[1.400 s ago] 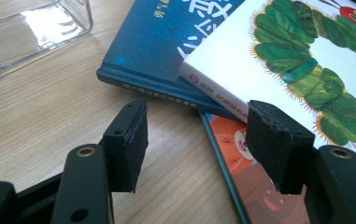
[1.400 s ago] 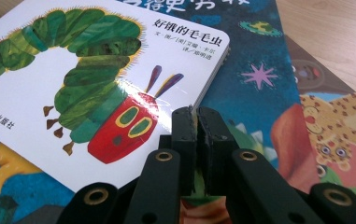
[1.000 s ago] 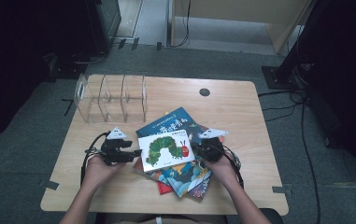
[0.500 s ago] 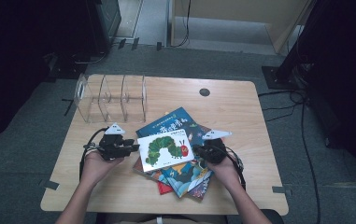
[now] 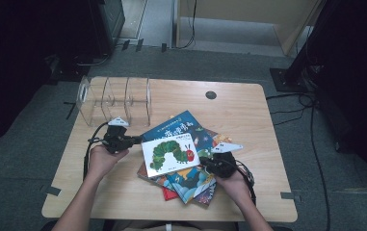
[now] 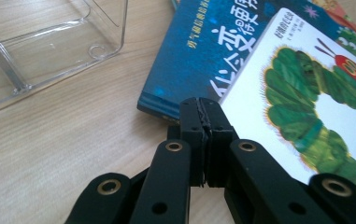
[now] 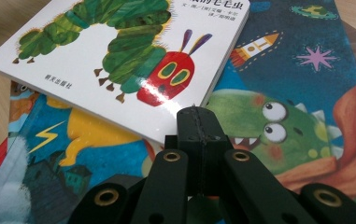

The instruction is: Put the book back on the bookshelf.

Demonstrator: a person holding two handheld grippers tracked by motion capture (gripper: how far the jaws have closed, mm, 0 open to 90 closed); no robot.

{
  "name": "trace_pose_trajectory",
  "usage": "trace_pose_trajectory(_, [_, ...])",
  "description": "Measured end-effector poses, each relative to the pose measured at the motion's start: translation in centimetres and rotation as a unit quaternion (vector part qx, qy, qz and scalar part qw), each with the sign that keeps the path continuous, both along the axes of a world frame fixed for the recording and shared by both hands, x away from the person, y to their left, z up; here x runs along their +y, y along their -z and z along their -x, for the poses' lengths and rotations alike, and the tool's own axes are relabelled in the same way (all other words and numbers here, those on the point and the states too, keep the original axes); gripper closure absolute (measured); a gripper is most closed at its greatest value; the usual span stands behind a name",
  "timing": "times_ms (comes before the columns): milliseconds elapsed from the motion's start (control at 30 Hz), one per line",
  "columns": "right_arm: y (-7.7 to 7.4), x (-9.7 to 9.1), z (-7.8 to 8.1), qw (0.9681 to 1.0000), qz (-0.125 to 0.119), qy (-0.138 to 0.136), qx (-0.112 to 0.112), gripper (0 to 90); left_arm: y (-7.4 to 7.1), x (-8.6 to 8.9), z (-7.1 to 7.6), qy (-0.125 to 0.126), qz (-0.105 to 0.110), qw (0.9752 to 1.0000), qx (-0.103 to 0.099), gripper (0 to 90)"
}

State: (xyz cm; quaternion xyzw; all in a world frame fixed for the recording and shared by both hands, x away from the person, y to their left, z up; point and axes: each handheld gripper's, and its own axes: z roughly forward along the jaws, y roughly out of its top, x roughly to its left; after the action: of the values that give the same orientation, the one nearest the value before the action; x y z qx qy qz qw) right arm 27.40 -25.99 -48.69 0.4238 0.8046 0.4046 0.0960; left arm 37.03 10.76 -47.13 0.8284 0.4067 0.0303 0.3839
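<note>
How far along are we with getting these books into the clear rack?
Nothing is filed: the clear rack stands empty. In hand: left gripper and right gripper, both shut, flank the caterpillar book atop the pile. Left: every book, including the blue book beneath.

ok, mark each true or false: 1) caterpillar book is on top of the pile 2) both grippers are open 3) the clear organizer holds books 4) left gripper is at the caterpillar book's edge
1) The caterpillar book tops the book pile: true.
2) Both grippers are open: false. Left gripper and right gripper have their jaws together.
3) The clear organizer holds books: false, its compartments are empty.
4) Left gripper is at the caterpillar book's edge: true.
</note>
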Motion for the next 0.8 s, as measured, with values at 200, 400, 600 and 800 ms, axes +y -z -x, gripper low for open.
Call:
trace_pose_trajectory(200, [0.0,-0.4,1.2,0.9999,-0.004,-0.009,0.009,90.0,0.5,-0.9,-1.1,0.011,-0.016,0.9998,0.002,89.9])
trace_pose_trajectory(400, [0.3,-0.1,1.5,0.9996,-0.006,-0.023,0.016,90.0,0.8,-1.2,-1.1,0.015,-0.02,0.9997,0.008,89.7])
trace_pose_trajectory(600, [0.4,0.5,1.1,0.9996,-0.006,-0.026,0.004,89.9,1.0,-1.5,-0.1,0.035,-0.035,0.9986,0.018,87.9])
trace_pose_trajectory(800, [0.5,0.6,0.2,0.9996,-0.009,-0.027,0.002,87.5,0.9,-1.3,1.2,0.035,-0.039,0.9984,0.022,85.7])
